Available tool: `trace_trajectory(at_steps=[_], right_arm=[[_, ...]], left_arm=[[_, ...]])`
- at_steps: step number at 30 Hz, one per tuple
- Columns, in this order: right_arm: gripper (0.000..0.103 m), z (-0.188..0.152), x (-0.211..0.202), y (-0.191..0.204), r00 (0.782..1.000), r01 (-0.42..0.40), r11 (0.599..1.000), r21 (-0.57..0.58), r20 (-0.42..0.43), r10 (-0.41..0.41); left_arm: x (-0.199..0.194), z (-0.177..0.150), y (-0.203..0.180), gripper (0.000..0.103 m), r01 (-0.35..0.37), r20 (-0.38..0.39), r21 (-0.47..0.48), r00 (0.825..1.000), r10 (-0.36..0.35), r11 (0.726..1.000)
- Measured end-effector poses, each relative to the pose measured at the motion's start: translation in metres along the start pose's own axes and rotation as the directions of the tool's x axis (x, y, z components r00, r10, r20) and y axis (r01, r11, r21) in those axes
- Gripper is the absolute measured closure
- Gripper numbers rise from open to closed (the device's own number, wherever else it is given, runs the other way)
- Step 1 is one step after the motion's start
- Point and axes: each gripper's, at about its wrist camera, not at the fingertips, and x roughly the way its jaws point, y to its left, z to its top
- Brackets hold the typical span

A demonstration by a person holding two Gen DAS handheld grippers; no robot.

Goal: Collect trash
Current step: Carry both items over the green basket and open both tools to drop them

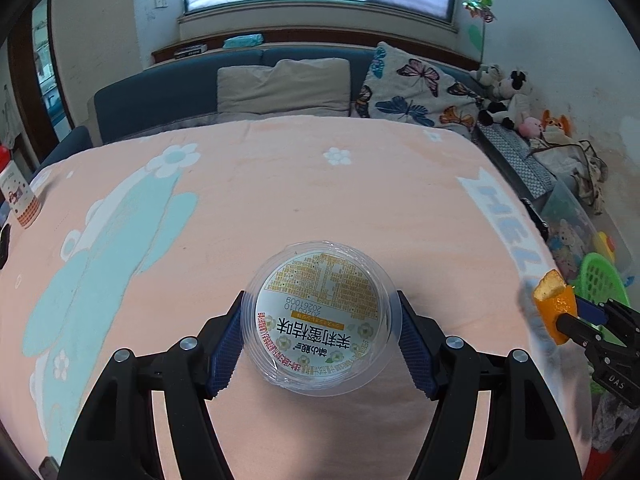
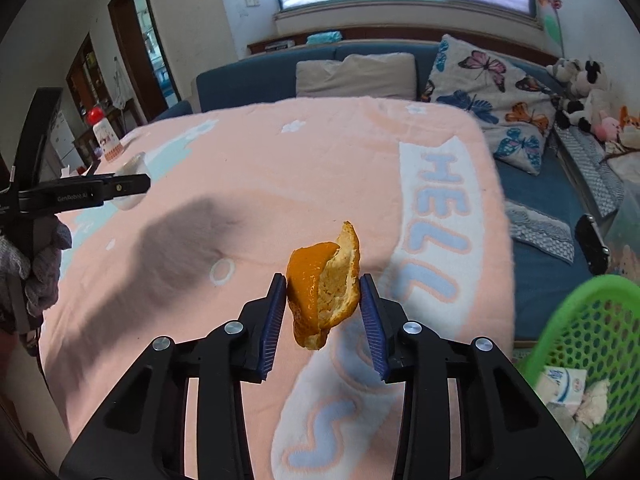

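Left gripper (image 1: 320, 336): blue pads pressed on both sides of a clear plastic cup (image 1: 320, 320), held above the bed, its printed round lid facing the camera
Right gripper (image 2: 323, 316): jaws narrow, clamped on a piece of orange peel (image 2: 322, 292), orange skin to the left, pale pith to the right, lifted clear of the blanket
Blanket (image 1: 280, 184): pink, with pale blue flowers and large white-edged letters along its right side; covers the bed under both grippers
Green basket (image 2: 592, 360): near right, beside the bed, lower than the peel; a small white carton (image 2: 562, 386) and crumpled paper lie in it
Gloved hand (image 2: 38, 264): grey knit glove at the left edge of the right wrist view, gripping the left tool's handle
Bottle (image 2: 105, 132): white with a red cap, far left past the bed's edge
Far end: blue sofa back, a beige pillow (image 1: 284, 84), a butterfly cushion (image 1: 416, 88), plush toys (image 1: 504, 96) at the right, a window above
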Motion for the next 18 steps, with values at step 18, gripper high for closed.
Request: trace_trajectory(at_steps=[18], right_arm=[[0.064,-0.078,-0.125,-0.113,0.951,0.298,0.926,0.231,0.012,-0.309]], left_arm=[[-0.031,-0.006,-0.182,0.036,0.271,-0.007,0.217,0.961,-0.276,0.938]])
